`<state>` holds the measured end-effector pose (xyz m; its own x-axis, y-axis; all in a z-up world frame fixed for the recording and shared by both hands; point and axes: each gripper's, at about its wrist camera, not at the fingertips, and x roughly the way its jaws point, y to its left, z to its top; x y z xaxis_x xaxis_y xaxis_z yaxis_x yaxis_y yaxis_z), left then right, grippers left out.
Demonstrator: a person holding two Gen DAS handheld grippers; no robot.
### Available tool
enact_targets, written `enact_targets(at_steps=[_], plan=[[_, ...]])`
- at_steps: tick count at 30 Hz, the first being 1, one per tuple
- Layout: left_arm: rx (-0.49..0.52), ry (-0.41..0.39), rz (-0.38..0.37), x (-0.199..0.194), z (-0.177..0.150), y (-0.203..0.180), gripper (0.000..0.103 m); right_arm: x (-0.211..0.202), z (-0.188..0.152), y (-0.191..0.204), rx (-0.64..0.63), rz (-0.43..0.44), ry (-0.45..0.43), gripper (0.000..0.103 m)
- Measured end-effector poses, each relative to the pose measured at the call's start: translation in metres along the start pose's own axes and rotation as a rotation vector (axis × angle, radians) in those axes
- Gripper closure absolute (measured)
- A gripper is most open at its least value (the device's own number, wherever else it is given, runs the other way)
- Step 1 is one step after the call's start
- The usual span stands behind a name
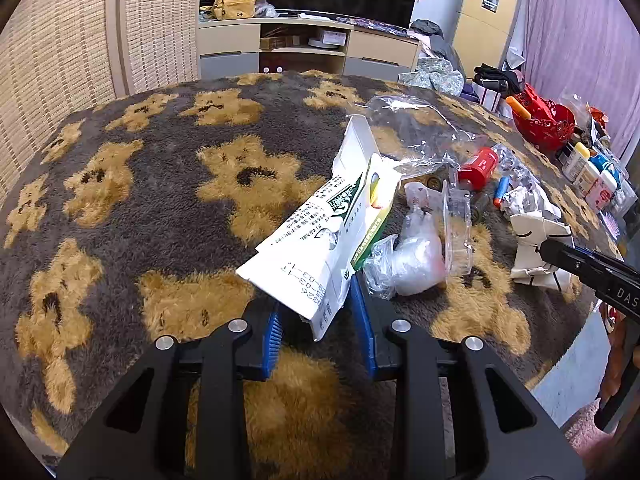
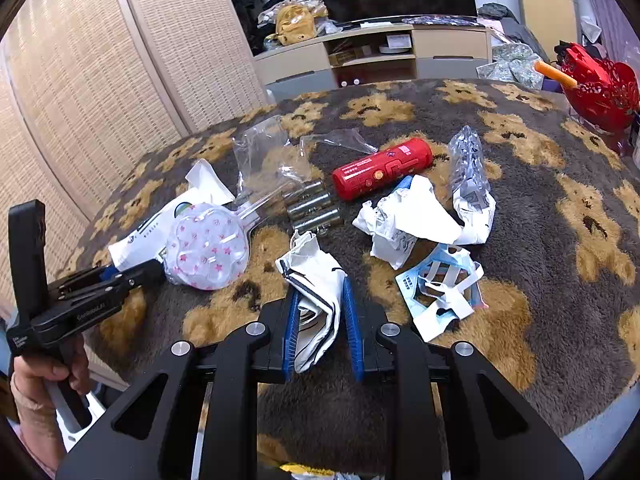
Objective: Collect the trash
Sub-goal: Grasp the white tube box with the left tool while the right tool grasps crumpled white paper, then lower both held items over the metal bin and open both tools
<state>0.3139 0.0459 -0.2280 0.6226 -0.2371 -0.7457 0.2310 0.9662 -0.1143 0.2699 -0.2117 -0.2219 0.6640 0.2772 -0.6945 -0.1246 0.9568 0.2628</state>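
Observation:
A flattened white and green carton (image 1: 320, 236) lies tilted on the bear-patterned furry cloth (image 1: 160, 208). Its near end sits between the blue pads of my left gripper (image 1: 316, 300), which is shut on it. In the right wrist view, my right gripper (image 2: 320, 292) is shut on a crumpled white paper bag with dark stripes (image 2: 316, 280). Beyond it lie a red can (image 2: 382, 168), crumpled white paper (image 2: 404, 220), a torn blue and white wrapper (image 2: 444, 288), clear plastic bags (image 2: 272, 152), several small metal cylinders (image 2: 314, 210) and a star-printed clear plastic lid (image 2: 208, 248).
A red openwork basket (image 2: 596, 92) stands at the far right of the table, with bottles (image 1: 592, 172) along that edge. A person's hand (image 2: 44, 376) holds the left gripper's handle at the left. A TV cabinet (image 1: 308, 48) and woven panels (image 1: 60, 40) stand behind.

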Motion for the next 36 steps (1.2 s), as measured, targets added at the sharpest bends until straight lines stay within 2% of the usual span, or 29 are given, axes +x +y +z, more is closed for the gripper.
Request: enact_targets(at_steps=[3, 10, 15, 21, 26, 31, 36], plan=[[0.0, -0.006, 0.007, -0.008, -0.003, -0.001, 0.081, -0.007, -0.002, 0.003, -0.008, 0.01, -0.003, 0.081], [-0.022, -0.026, 0.068, -0.04, -0.017, 0.001, 0.082, -0.026, -0.011, 0.015, -0.028, 0.026, -0.011, 0.081], [-0.048, -0.06, 0.095, -0.079, -0.028, 0.002, 0.082, -0.049, -0.018, 0.028, -0.052, 0.031, -0.025, 0.081], [-0.05, -0.114, 0.089, -0.129, -0.042, -0.015, 0.082, -0.089, -0.03, 0.04, -0.067, 0.048, -0.061, 0.081], [-0.033, -0.122, 0.074, -0.16, -0.062, -0.037, 0.082, -0.125, -0.045, 0.047, -0.082, 0.056, -0.089, 0.081], [-0.042, -0.101, 0.038, -0.177, -0.091, -0.058, 0.082, -0.153, -0.068, 0.049, -0.085, 0.052, -0.091, 0.081], [-0.043, -0.06, 0.018, -0.18, -0.122, -0.075, 0.082, -0.164, -0.094, 0.043, -0.079, 0.033, -0.066, 0.081]])
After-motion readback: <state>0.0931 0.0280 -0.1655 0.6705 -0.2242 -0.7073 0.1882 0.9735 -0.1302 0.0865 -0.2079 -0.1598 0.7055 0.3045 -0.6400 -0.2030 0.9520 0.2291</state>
